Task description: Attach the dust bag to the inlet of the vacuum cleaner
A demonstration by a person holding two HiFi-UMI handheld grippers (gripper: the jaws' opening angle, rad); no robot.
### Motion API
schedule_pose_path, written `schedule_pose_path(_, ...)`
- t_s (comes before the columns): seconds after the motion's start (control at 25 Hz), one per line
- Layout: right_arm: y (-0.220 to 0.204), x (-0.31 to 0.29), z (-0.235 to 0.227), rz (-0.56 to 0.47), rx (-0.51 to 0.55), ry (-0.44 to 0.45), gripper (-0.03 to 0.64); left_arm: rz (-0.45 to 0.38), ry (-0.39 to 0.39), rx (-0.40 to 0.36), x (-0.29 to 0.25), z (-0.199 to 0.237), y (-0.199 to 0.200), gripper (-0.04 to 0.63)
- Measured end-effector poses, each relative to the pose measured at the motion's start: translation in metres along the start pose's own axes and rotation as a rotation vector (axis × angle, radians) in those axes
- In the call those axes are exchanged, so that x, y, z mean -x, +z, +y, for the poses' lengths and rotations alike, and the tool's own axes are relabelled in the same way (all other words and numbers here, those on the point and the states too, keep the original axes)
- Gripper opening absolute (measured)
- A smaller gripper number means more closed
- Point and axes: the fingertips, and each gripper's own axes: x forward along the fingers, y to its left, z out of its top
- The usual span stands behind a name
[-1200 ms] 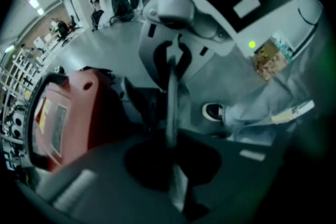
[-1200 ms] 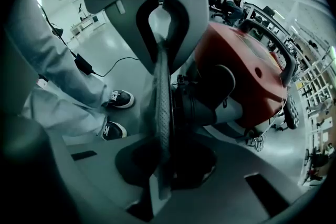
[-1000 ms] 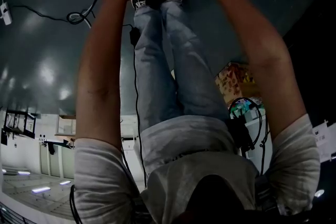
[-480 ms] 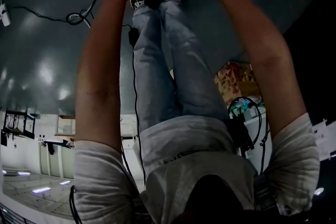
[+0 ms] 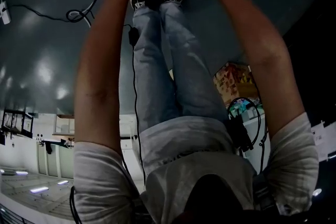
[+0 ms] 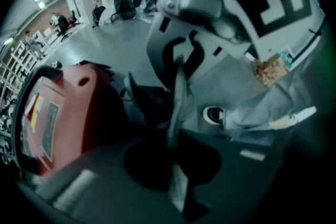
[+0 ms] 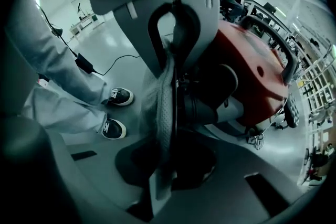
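Right gripper view: right gripper (image 7: 170, 128) and left gripper (image 6: 175, 123) each pinch the bag (image 7: 157, 92), probably to line it up with the inlet (image 7: 210, 102) at its 3 o'clock on the vacuum (image 7: 254, 78).

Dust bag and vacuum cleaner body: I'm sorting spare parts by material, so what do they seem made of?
Dust bag: likely grey non-woven fabric, matte; it shows a fine dimpled texture and hangs in soft folds. Vacuum cleaner body: probably moulded plastic, red, smooth with a mild sheen and rounded edges; painted metal cannot be ruled out.
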Motion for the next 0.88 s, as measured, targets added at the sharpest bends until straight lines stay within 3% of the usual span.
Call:
schedule_pose_path(0.2,0.011,0.012,-0.016,-0.015,0.062,-0.033,0.037,0.028,-0.028,0.064,-0.013,-0.007,-0.015,0.012)
schedule_pose_path(0.48,-0.004,-0.001,-0.009,0.009,-0.022,-0.014,0.035,0.003,0.002,0.000,0.011,-0.002,0.007,0.015)
schedule_pose_path(0.72,0.009,0.015,-0.022,-0.020,0.013,-0.026,0.037,0.042,-0.037,0.086,-0.004,0.006,-0.010,0.014)
schedule_pose_path(0.88,-0.003,0.003,-0.025,0.001,-0.022,-0.010,0.037,0.012,-0.028,0.035,0.010,0.003,0.004,0.014)
